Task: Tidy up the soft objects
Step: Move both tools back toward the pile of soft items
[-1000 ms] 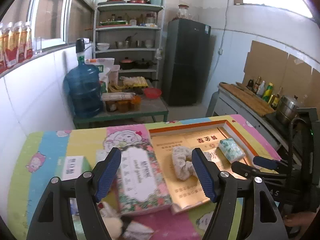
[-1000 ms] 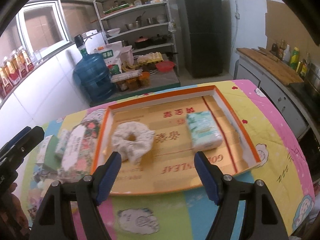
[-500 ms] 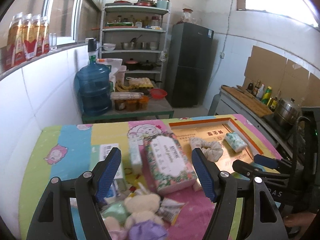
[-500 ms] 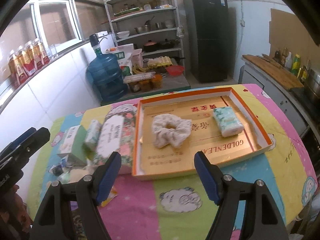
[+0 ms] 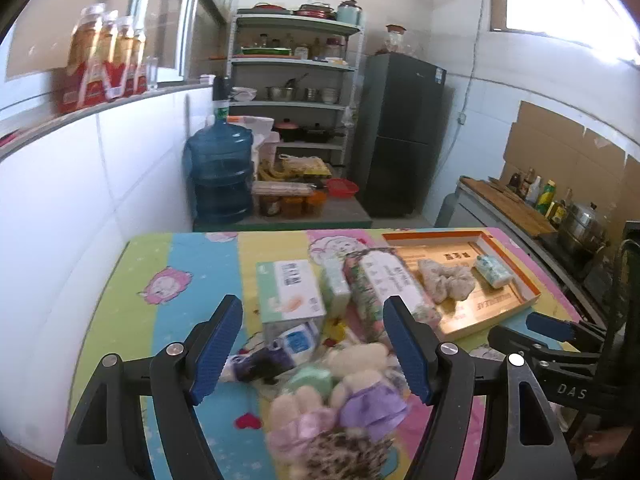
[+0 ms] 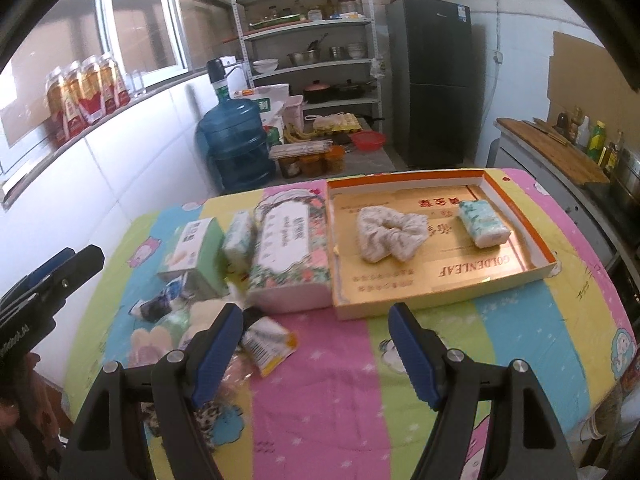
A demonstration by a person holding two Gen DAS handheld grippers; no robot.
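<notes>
Scrunchie [image 6: 390, 236]: cream and crumpled, it is lying in the middle of the orange-rimmed tray [image 6: 440, 304].
Small tissue pack [image 6: 482, 226]: pale green print, it is sitting flat in the same tray, to the right of the scrunchie and apart from it.
Floral tissue box [image 6: 290, 254]: it is resting on the cartoon tablecloth [image 6: 320, 380], just beside the tray's left wall.
Plush toys [image 5: 344, 396]: a blurred heap (purple, pink and cream) is lying near the table's front edge, under my left tongs [image 5: 312, 350].
Left tongs: I am holding them spread wide, with nothing gripped between the blue pads.
Right tongs [image 6: 316, 350]: they are gaping wide too, over bare cloth in front of the tray, empty.
Change since a second ago: both my tongs are pulling back from the tray, so the tray is looking smaller, and the plush heap is now coming into the left view.
</notes>
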